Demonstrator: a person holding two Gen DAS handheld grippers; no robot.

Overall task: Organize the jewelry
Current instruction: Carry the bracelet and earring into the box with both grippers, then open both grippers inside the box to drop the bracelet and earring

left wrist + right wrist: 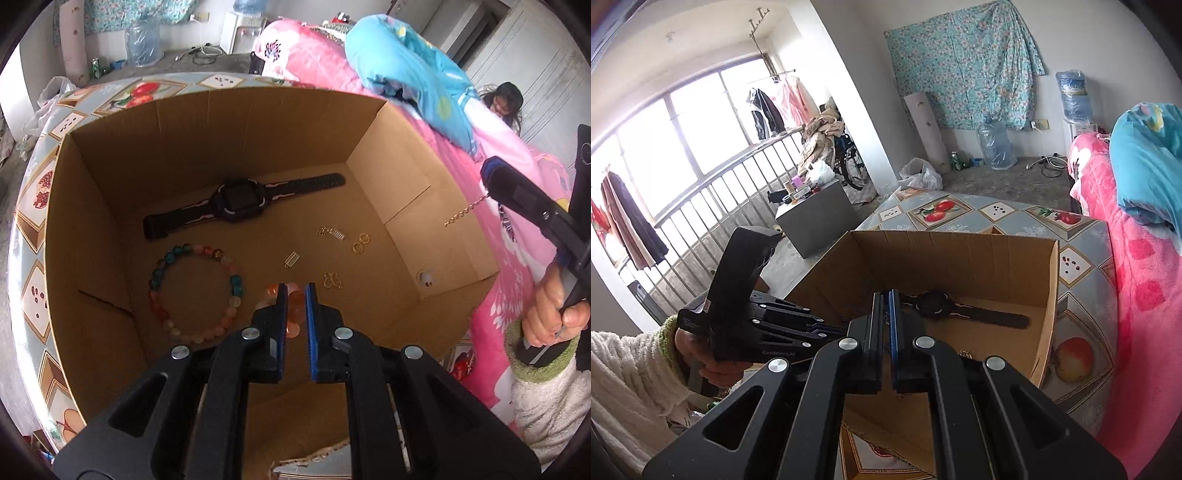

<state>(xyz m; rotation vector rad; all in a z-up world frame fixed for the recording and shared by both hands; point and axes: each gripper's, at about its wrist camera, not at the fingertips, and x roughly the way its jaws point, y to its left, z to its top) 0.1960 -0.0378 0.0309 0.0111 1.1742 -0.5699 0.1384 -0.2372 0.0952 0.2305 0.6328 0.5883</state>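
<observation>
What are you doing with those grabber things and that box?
A person is sorting jewelry into a cardboard box on a table. The left gripper holds an orange bead bracelet over the box floor. The right gripper pinches a thin gold chain that dangles over the box's edge. Already inside lie a black watch, a colourful bead bracelet and small gold pieces.
</observation>
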